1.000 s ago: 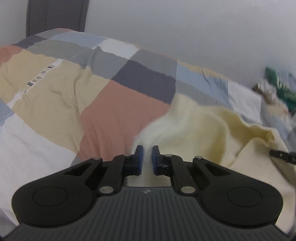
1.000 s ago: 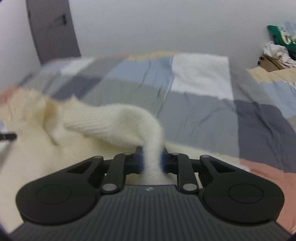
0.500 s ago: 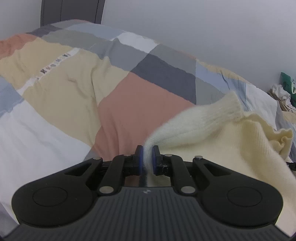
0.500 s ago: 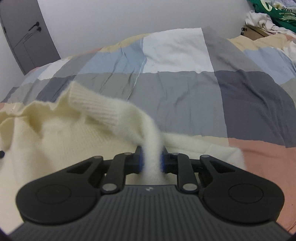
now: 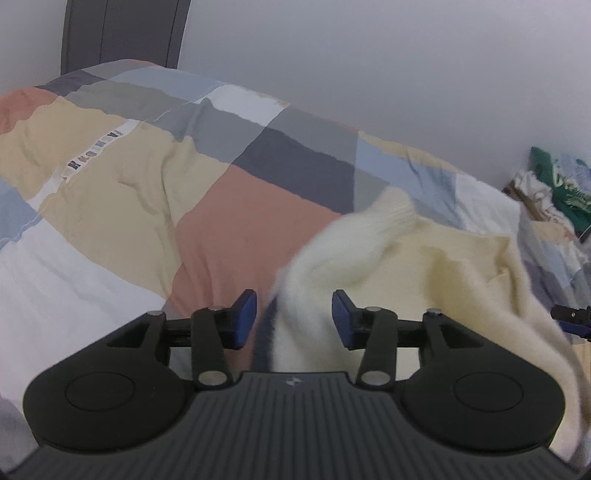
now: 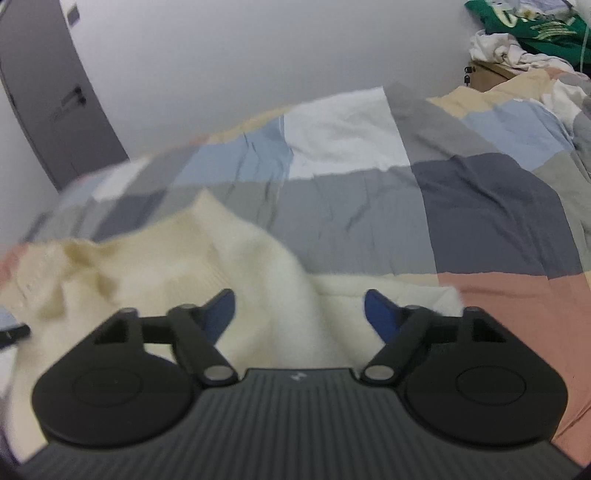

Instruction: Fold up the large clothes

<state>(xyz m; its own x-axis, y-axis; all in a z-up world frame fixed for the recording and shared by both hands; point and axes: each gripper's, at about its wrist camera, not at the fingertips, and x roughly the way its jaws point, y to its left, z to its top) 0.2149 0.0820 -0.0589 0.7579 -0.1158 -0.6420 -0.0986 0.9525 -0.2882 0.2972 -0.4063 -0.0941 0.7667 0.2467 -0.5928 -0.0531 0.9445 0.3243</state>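
A cream knitted sweater (image 5: pixel 454 266) lies on a patchwork bed cover (image 5: pixel 240 221). In the left wrist view one sleeve (image 5: pixel 351 243) runs from the ribbed cuff down between the blue pads. My left gripper (image 5: pixel 293 314) has its jaws opening, and the pads stand clear of the sleeve. In the right wrist view the other sleeve (image 6: pixel 240 266) lies across the sweater (image 6: pixel 110 273) and passes between the pads. My right gripper (image 6: pixel 299 310) also has its jaws opening, wide apart, with no pad pressing the cloth.
The patchwork cover (image 6: pixel 480 206) spreads across the bed to a pale wall. A pile of clothes with a green garment (image 6: pixel 532 26) sits at the far right by a cardboard box (image 6: pixel 487 72). A grey door (image 6: pixel 48 96) stands at the left.
Both grippers were shut on the sleeves and have now let go, their jaws spreading apart. The sleeves have dropped onto the sweater, and the right gripper has rolled somewhat.
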